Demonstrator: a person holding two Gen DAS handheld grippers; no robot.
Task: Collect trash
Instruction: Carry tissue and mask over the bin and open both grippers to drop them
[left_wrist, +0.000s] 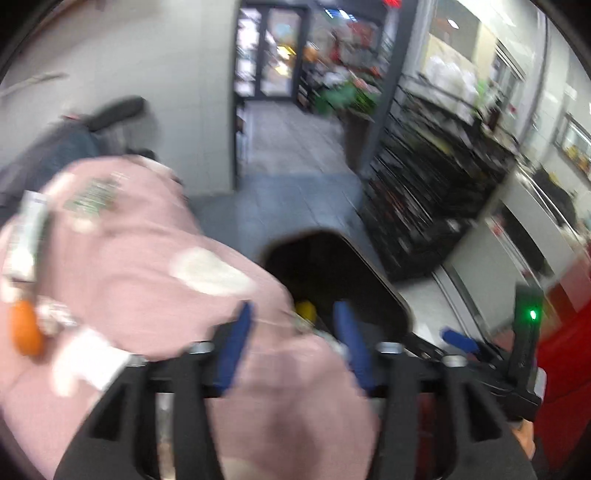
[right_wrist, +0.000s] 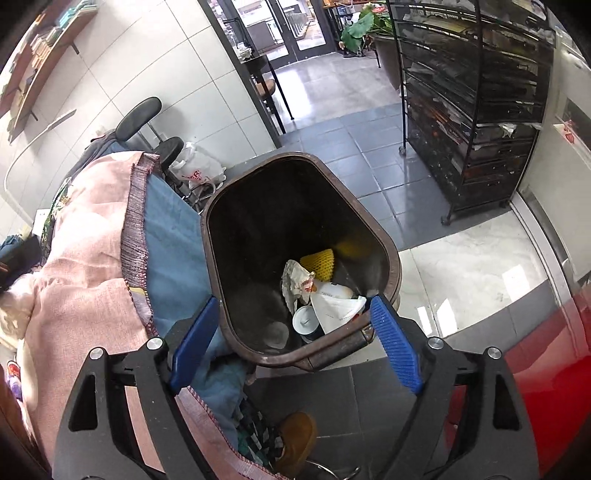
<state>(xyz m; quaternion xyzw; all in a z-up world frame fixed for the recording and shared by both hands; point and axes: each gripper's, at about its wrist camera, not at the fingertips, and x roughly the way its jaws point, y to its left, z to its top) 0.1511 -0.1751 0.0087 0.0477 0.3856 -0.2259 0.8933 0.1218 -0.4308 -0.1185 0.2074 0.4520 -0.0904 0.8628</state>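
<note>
A dark brown bin stands on the floor against a pink-clothed table. It holds a yellow foam net, crumpled paper, a white paper bag and a cup. My right gripper hovers open above the bin's near rim, with no item between its pads. In the blurred left wrist view my left gripper is open over the cloth edge beside the bin. On the cloth lie an orange item, a white tube and white paper. The right gripper's body shows at the right.
A black metal rack stands on the tiled floor to the right. Behind the table are a black chair and a white plastic bag. A red surface is at the lower right, and a brown shoe beneath the gripper.
</note>
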